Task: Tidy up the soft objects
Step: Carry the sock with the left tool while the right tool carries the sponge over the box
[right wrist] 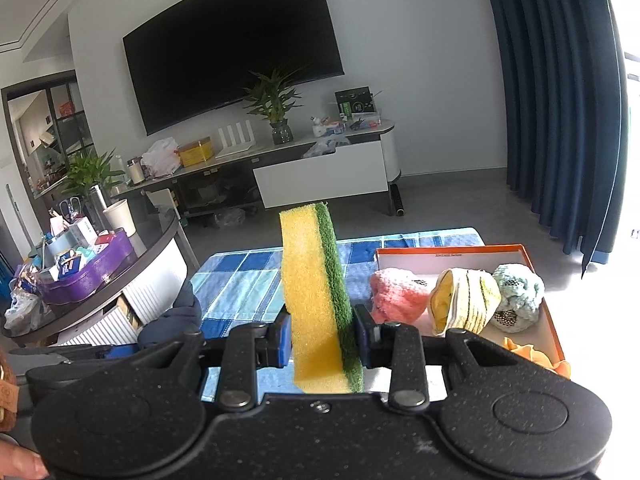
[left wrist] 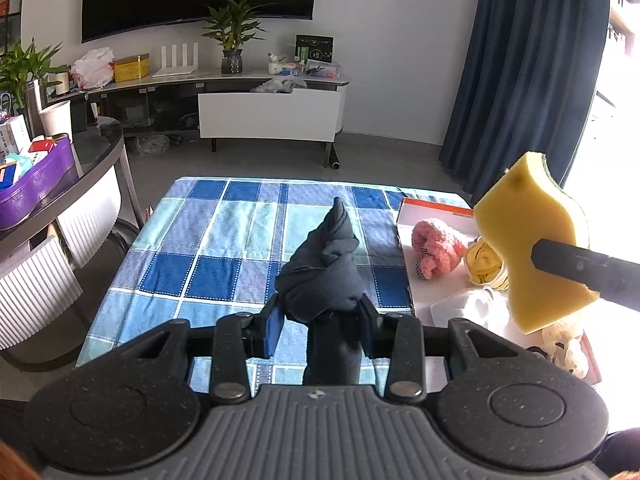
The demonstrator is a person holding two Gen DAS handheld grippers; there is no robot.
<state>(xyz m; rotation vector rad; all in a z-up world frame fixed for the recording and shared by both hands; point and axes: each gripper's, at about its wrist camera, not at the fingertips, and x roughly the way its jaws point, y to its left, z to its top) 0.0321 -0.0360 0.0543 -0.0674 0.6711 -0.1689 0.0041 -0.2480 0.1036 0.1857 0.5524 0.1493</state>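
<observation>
My left gripper (left wrist: 320, 316) is shut on a dark navy bundled cloth (left wrist: 326, 268), held upright above the blue checked tablecloth (left wrist: 208, 248). My right gripper (right wrist: 322, 334) is shut on a yellow sponge with a green scouring side (right wrist: 314, 296), standing on end between the pads. In the left wrist view that sponge (left wrist: 532, 240) hangs over the orange-rimmed box (left wrist: 436, 204) at the right. The box (right wrist: 548, 320) holds a pink fluffy piece (right wrist: 396, 294), a yellow striped piece (right wrist: 466, 298) and a pale blue fluffy piece (right wrist: 518, 292). The navy cloth (right wrist: 176, 316) shows at the left of the right wrist view.
A round dark table (left wrist: 92, 184) with a purple tray (left wrist: 36, 184) of small items stands to the left. Behind are a TV cabinet (left wrist: 264, 114), potted plants and a wall screen. A dark blue curtain (left wrist: 524, 72) hangs at the right. White and orange soft items lie at the box's near end.
</observation>
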